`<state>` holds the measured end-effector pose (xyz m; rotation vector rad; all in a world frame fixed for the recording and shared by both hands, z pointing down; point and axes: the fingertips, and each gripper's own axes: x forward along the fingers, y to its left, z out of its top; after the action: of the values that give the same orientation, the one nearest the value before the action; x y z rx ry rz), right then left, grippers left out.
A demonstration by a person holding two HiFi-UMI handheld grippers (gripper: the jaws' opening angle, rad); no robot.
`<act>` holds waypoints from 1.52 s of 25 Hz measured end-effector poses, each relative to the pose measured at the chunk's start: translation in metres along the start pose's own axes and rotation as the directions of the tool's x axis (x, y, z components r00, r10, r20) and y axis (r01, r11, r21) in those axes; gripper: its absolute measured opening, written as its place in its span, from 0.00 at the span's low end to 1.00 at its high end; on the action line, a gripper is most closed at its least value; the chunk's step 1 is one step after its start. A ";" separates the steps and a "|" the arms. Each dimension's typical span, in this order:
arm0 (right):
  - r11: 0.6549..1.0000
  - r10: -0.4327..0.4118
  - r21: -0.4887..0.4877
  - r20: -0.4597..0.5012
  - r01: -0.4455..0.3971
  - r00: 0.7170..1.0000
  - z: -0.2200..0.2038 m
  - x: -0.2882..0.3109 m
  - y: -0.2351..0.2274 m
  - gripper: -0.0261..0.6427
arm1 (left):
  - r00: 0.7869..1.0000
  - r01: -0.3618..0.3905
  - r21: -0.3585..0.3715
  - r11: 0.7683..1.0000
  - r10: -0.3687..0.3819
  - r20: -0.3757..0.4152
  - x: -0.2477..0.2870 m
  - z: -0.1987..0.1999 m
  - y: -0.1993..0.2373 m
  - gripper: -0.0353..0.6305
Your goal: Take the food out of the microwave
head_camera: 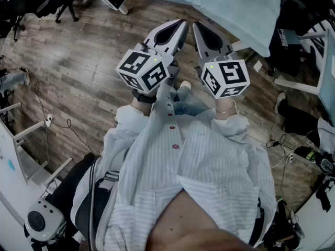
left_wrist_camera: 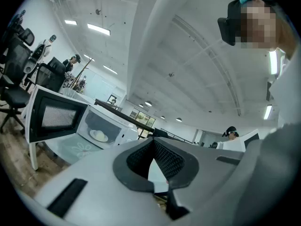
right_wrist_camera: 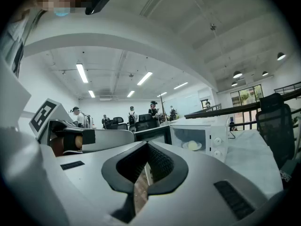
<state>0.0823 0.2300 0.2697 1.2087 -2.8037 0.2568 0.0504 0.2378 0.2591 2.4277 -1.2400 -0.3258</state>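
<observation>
Left gripper is pointing level, its jaws sitting closed together with nothing between them. Right gripper is likewise staying narrow and empty, riding just beside the left, both out in front of the person's chest. Microwave is standing well ahead on a cloth-covered desk, left of the left gripper's line, door hanging open. Food, pale and round, is sitting inside the cavity, well apart from both grippers.

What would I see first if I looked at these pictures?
Two grey claws, the left claw and the right claw, are held side by side above the wooden floor, shut and empty. Ahead stands a white microwave with its door open and pale food inside.
</observation>
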 end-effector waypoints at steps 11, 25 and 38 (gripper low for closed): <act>1.000 0.020 0.010 0.037 -0.021 0.999 0.003 -0.023 -0.008 0.09 | 1.000 -0.019 0.033 0.999 0.019 0.003 0.009 -0.009 -0.022 0.06; 0.995 0.090 0.043 0.031 -0.091 0.995 -0.005 -0.027 -0.019 0.09 | 0.997 -0.073 0.026 0.997 0.072 0.025 0.015 -0.019 -0.027 0.06; 0.996 0.077 0.050 0.008 -0.078 0.997 0.005 0.065 -0.039 0.09 | 0.998 -0.057 0.033 0.998 0.056 0.012 0.054 0.016 0.048 0.06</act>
<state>0.0658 0.1560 0.2787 1.1136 -2.8697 0.3319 0.0407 0.1648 0.2652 2.4169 -1.3268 -0.3053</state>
